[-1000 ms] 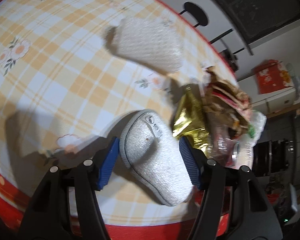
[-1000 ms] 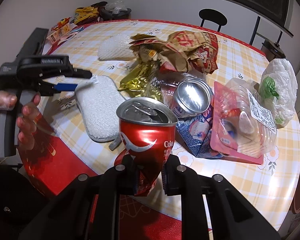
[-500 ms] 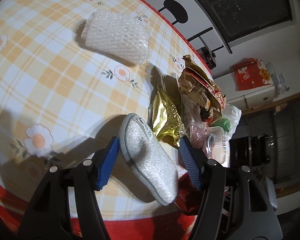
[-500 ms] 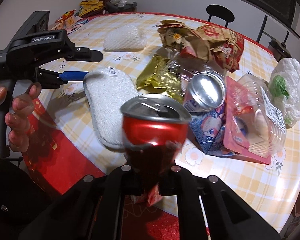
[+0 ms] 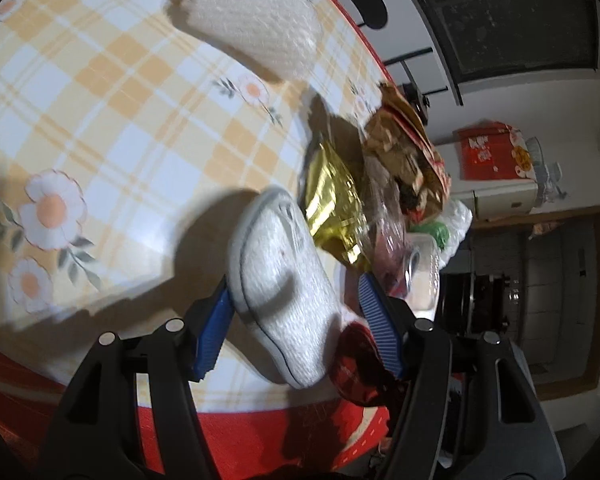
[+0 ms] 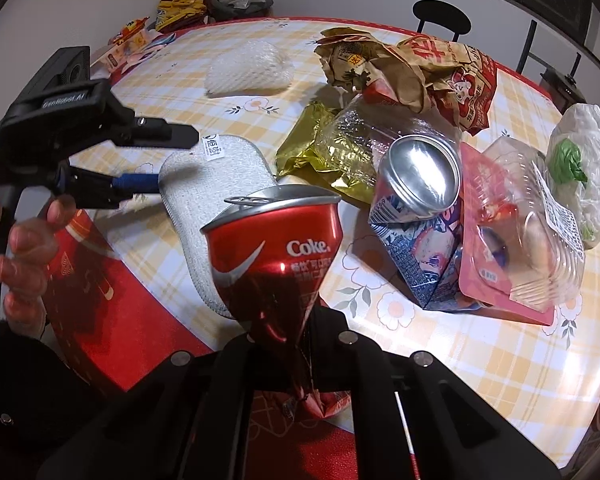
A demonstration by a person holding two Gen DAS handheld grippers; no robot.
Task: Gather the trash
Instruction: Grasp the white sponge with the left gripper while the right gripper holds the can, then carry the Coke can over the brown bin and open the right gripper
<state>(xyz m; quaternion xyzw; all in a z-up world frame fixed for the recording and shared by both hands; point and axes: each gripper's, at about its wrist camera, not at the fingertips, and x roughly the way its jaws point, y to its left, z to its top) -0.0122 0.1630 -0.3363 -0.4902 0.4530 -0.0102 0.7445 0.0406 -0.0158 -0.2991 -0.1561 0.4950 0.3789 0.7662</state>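
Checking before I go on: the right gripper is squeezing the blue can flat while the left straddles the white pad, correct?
Not quite. In the right wrist view the right gripper is crushing the red Coke can; the blue can lies on the table. The left gripper does straddle the white pad.

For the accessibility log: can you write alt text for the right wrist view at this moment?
The right gripper is shut on a red Coke can, crushed flat at its lower end. Behind it lies a white pad, which the left gripper straddles, and a heap of wrappers on a checked table.

A flat white scrubbing pad [image 6: 204, 208] lies near the round checked table's [image 6: 480, 364] edge; crumpled wrappers [image 6: 412, 64] are heaped toward its middle.
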